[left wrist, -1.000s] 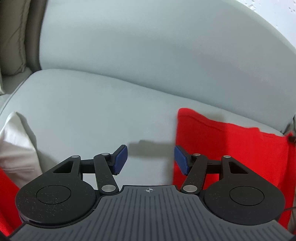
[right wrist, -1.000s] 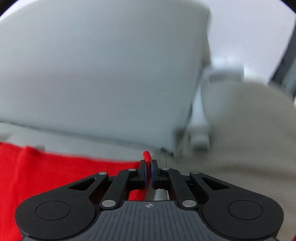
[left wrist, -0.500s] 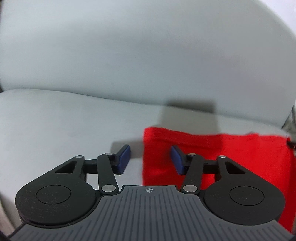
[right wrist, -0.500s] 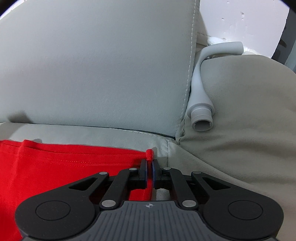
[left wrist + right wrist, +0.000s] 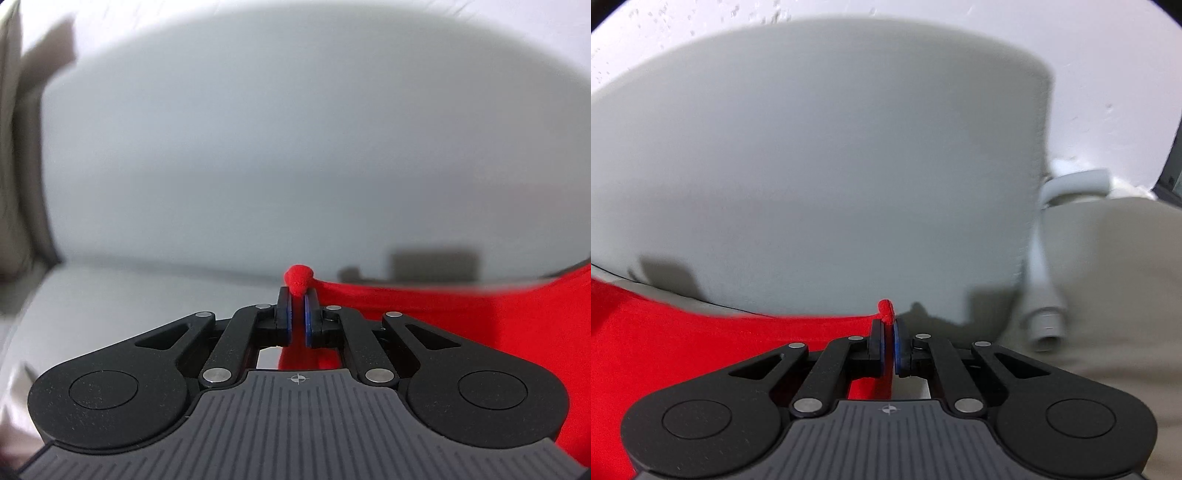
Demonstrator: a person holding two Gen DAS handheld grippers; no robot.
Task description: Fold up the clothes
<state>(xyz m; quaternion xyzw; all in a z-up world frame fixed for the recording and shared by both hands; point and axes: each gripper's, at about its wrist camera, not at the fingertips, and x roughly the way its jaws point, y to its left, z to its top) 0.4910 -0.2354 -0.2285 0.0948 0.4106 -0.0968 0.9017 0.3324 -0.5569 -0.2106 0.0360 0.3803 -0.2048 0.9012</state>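
Both jaws now pinch the red cloth (image 5: 424, 314): my left gripper (image 5: 297, 295) has just closed on 1 corner, my right gripper (image 5: 887, 325) grips the other, above the couch (image 5: 812, 184), ready to fold.

A pale grey sofa (image 5: 229, 177) carries everything: a seat cushion (image 5: 122, 295) below and a tall back cushion (image 5: 820, 177) behind. A red garment (image 5: 461, 317) spreads over the seat. At the right end a beige cover (image 5: 1115, 280) drapes the sofa, with a grey hose (image 5: 1043, 295) beside the back cushion
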